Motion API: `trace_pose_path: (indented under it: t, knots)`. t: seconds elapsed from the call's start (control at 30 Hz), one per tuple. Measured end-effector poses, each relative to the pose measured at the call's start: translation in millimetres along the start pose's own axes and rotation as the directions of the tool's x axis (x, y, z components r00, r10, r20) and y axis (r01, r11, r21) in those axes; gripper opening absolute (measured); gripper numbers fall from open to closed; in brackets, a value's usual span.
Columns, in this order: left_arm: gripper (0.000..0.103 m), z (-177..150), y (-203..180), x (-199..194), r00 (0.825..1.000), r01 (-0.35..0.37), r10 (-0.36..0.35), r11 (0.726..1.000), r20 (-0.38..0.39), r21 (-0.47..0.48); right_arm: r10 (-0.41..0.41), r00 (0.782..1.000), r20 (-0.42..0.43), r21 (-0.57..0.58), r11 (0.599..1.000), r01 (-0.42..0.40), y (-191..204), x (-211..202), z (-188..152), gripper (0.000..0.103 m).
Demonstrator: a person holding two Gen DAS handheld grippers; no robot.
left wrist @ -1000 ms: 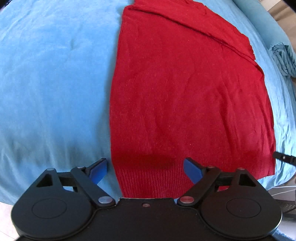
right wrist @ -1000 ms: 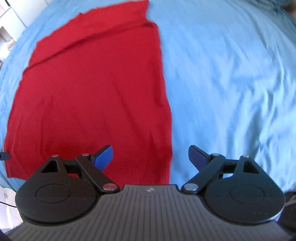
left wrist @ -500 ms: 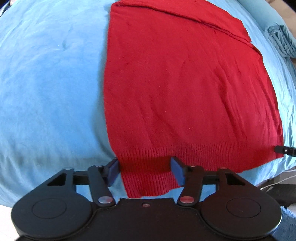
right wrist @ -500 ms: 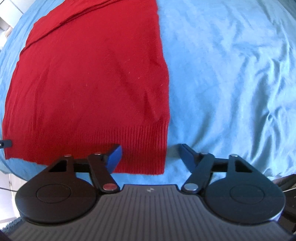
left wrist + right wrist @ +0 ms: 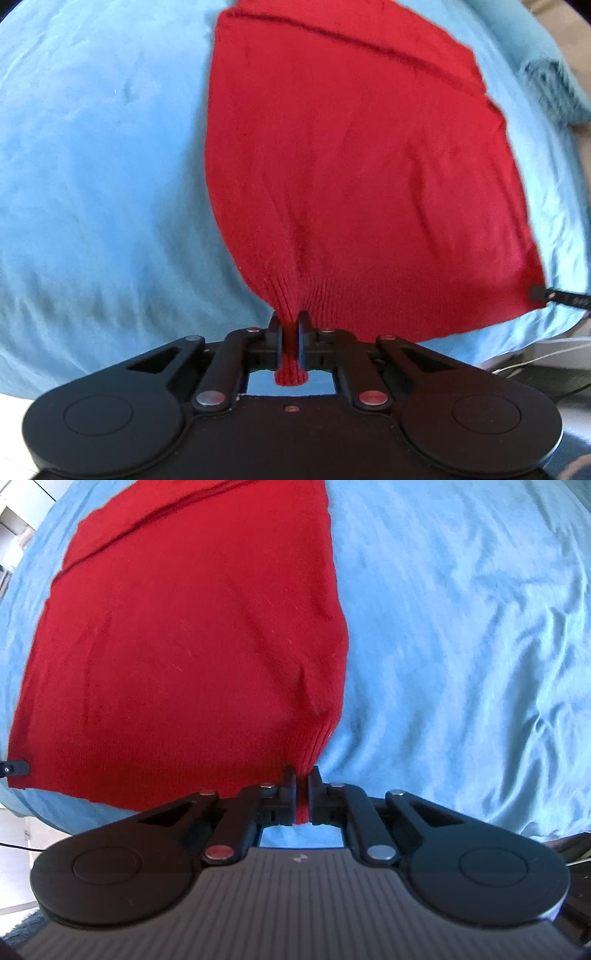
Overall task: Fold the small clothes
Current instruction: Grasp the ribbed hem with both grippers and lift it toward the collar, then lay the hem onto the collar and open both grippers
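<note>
A wide light-blue bedsheet [image 5: 92,184] covers the whole surface under both tongs, softly creased, with the deepest wrinkles spreading out to the right of the right gripper [image 5: 303,797]. To the left of the left gripper [image 5: 291,332] and to the right of the right one the sheet lies bare, open room on both outer sides. The sheet's near edge curves away just below each tong, and past it a pale floor shows at the lower corners.

The red knitted garment [image 5: 351,166] lies spread on the sheet ahead of both tongs, between the two bare stretches. A folded-over layer makes a slanting ridge across its far end. Its ribbed hem [image 5: 332,295] runs along the near edge, and both near corners are drawn up into gathered peaks.

The left gripper is clenched on the hem's left corner, a tuft of rib poking out behind the pads. The right gripper is clenched on the right corner, the red cloth pinched between its pads.

Far ahead and to the right of the left gripper a bunched blue fringed cloth [image 5: 546,85] rests at the sheet's edge. Thin white cables [image 5: 535,358] trail low on its right.
</note>
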State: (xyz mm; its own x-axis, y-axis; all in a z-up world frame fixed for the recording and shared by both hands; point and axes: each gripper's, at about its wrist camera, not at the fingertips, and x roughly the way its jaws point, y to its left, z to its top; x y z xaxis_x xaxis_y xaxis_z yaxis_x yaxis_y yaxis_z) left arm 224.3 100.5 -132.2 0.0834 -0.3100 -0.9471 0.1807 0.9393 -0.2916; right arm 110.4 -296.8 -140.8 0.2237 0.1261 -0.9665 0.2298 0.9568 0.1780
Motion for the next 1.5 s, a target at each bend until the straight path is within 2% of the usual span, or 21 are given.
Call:
trace_pose_path:
  t: [0.07,0.2,0.37,0.43,0.53,0.67,0.73,0.83,0.93,1.0,1.13,1.2,1.3,1.37,1.5]
  knots:
    - [0.007,5.3,5.1,-17.5,0.999,0.051,-0.05,0.998,0.02,-0.044,0.016,1.0,0.011,0.009,1.0,-0.016,-0.6,-9.8,4.2,0.021]
    - [0.007,23.3,6.5,-51.9,0.992,0.108,-0.099,0.987,0.075,-0.12,0.061,0.997,0.052,0.035,0.997,-0.063,-4.5,-40.8,21.4,0.02]
    - [0.007,68.1,-8.2,-104.2,0.974,0.134,-0.112,0.986,0.195,-0.102,0.142,0.978,0.155,0.034,0.988,-0.149,10.1,-95.4,63.3,0.02]
    - [0.007,91.2,-12.8,-119.6,0.962,0.141,-0.115,0.986,0.249,-0.091,0.169,0.964,0.204,0.017,0.984,-0.176,16.6,-116.9,88.1,0.02]
    - [0.007,134.3,-9.7,-131.0,0.934,0.164,-0.125,0.983,0.336,-0.088,0.201,0.939,0.278,0.0,0.978,-0.209,24.0,-140.1,131.1,0.02]
    - [0.007,195.0,-11.8,-117.5,0.893,0.17,-0.126,0.983,0.432,-0.065,0.213,0.907,0.364,0.021,0.971,-0.237,34.2,-145.8,194.8,0.02]
    - [0.007,226.5,-11.6,-100.2,0.881,0.182,-0.131,0.981,0.454,-0.069,0.223,0.893,0.39,0.044,0.965,-0.26,35.9,-136.0,234.4,0.02]
    - [0.007,267.1,-4.7,-62.8,0.874,0.191,-0.12,0.976,0.471,-0.106,0.219,0.881,0.42,0.077,0.958,-0.275,31.0,-100.2,284.0,0.02]
    - [0.007,306.2,9.1,-13.2,0.879,0.189,-0.081,0.964,0.47,-0.188,0.204,0.881,0.426,0.135,0.949,-0.285,26.0,-49.9,327.5,0.02]
    - [0.007,318.6,23.7,10.6,0.882,0.202,-0.061,0.945,0.467,-0.257,0.191,0.889,0.416,0.161,0.947,-0.279,22.8,-17.0,347.8,0.02]
    - [0.007,331.1,45.8,27.7,0.876,0.219,-0.039,0.92,0.48,-0.326,0.153,0.901,0.405,0.157,0.96,-0.233,22.4,32.9,374.5,0.02]
    - [0.007,337.6,48.6,31.3,0.874,0.228,-0.042,0.914,0.484,-0.334,0.155,0.898,0.413,0.184,0.951,-0.249,17.9,42.9,384.6,0.02]
    - [0.007,351.7,46.5,39.8,0.88,0.205,-0.025,0.921,0.474,-0.332,0.158,0.894,0.419,0.216,0.939,-0.267,10.2,50.7,396.4,0.02]
    - [0.007,359.5,44.5,45.7,0.883,0.181,-0.007,0.927,0.469,-0.329,0.144,0.903,0.405,0.213,0.946,-0.246,8.4,62.8,408.9,0.02]
    - [0.007,366.6,44.9,61.0,0.892,0.165,0.012,0.922,0.452,-0.35,0.108,0.919,0.379,0.21,0.957,-0.199,6.0,88.8,427.1,0.02]
